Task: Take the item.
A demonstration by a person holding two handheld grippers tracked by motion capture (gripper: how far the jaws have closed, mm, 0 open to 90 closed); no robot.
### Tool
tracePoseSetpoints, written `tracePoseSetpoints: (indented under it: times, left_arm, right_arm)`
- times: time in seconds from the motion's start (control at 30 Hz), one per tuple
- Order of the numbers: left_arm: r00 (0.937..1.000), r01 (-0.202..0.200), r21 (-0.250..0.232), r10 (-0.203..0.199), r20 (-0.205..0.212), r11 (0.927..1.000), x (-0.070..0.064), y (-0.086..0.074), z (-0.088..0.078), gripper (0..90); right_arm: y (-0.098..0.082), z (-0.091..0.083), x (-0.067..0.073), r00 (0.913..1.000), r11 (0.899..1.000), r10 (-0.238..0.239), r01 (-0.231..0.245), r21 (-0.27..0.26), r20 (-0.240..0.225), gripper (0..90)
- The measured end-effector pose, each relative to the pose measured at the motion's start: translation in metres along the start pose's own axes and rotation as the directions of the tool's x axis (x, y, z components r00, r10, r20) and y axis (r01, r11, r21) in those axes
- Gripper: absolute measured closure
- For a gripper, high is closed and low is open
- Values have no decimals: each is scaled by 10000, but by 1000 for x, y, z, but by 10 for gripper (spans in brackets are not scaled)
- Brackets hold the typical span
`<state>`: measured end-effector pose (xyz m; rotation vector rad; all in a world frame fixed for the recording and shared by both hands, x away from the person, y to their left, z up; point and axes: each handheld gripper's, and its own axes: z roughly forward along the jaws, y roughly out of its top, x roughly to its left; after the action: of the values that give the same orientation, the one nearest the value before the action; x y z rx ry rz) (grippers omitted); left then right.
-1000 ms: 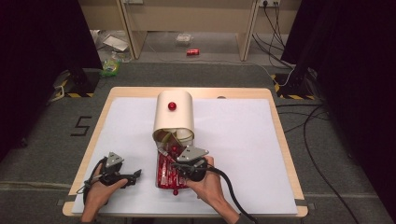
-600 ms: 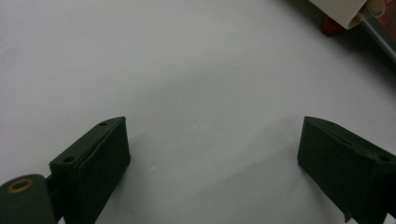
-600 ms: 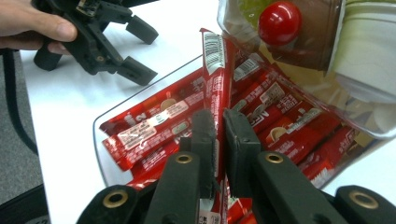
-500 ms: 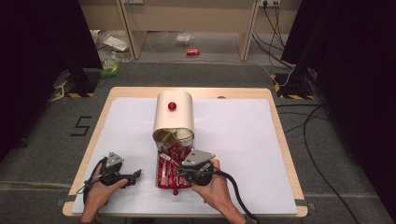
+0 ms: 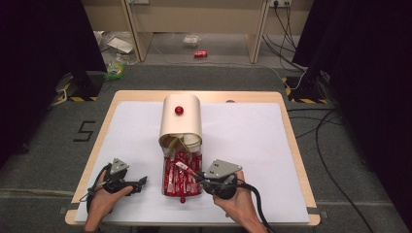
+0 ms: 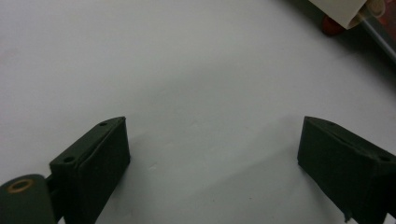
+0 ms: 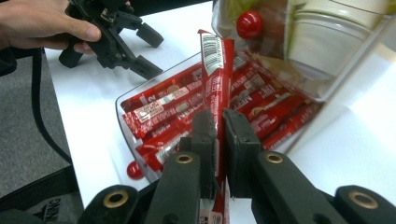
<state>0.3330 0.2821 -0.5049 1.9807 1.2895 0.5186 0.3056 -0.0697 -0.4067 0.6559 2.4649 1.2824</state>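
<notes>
A clear drawer (image 5: 167, 191) (image 7: 122, 100) full of red sachets is pulled out of a cream cabinet (image 5: 180, 121) with a red knob (image 5: 179, 110). My right gripper (image 5: 198, 177) (image 7: 219, 122) is shut on one red sachet (image 7: 215, 74) (image 5: 184, 167), lifted slightly above the others in the drawer. My left gripper (image 5: 142, 182) (image 6: 212, 158) rests open on the white table cover left of the drawer, with nothing between its jaws. The drawer's own red knob (image 5: 182, 199) (image 7: 134, 170) points toward the front edge.
The white cover (image 5: 252, 145) spans the wooden table (image 5: 291, 141). Upper drawers in the cabinet hold cream and green items (image 7: 327, 32). A red can (image 5: 200, 54) and litter lie on the floor behind. Cables (image 5: 320, 136) run along the right of the table.
My right gripper has drawn back toward the front right with the red sachet, lifting it off the pile. The left gripper has stayed put.
</notes>
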Motion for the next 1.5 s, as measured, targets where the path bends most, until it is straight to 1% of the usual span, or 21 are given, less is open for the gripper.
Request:
tracePoseSetpoints:
  times: [0.1,0.33,0.4,0.47,0.67,0.87,0.97,1.07,1.13,1.27,1.47,1.5]
  left_arm:
    - [10000,5,1,-5,4,10000,0,0,0,84]
    - [10000,5,-4,-5,8,10000,0,0,0,84]
    - [10000,12,-7,-12,12,10000,0,0,0,84]
    - [10000,-1,-5,1,16,10000,0,0,0,84]
    - [10000,-1,-3,1,15,10000,0,0,0,84]
    - [10000,10,-9,-10,15,10000,0,0,0,84]
    - [10000,-1,-3,1,17,10000,0,0,0,84]
    - [10000,9,-9,-9,13,10000,0,0,0,84]
    - [10000,5,-7,-5,8,10000,0,0,0,84]
    - [10000,10,-14,-10,10,10000,0,0,0,84]
    - [10000,-4,3,4,9,10000,0,0,0,84]
    - [10000,-15,3,15,10,10000,0,0,0,83]
  right_arm:
    - [-4,-9,-2,10000,9999,17,-16,-124,97,838]
    - [-18,-28,-12,9985,9991,315,-301,-315,437,838]
    - [-23,-33,-16,9975,9985,471,-455,-315,526,838]
    - [-26,-37,-19,9968,9981,511,-488,-373,622,838]
    - [-37,-51,-31,9914,9954,872,-827,-487,978,838]
    - [-44,-60,-41,9858,9935,1072,-1010,-530,1292,837]
    - [-47,-62,-48,9807,9913,1256,-1182,-573,1497,837]
    - [-52,-64,-56,9754,9905,1348,-1279,-501,1744,837]
    - [-56,-63,-61,9706,9882,1521,-1456,-481,1864,837]
    - [-65,-59,-70,9638,9863,1646,-1619,-301,2096,837]
    - [-79,-58,-86,9484,9800,1961,-1981,-173,2493,837]
    - [-82,-58,-89,9429,9771,2093,-2120,-180,2592,837]
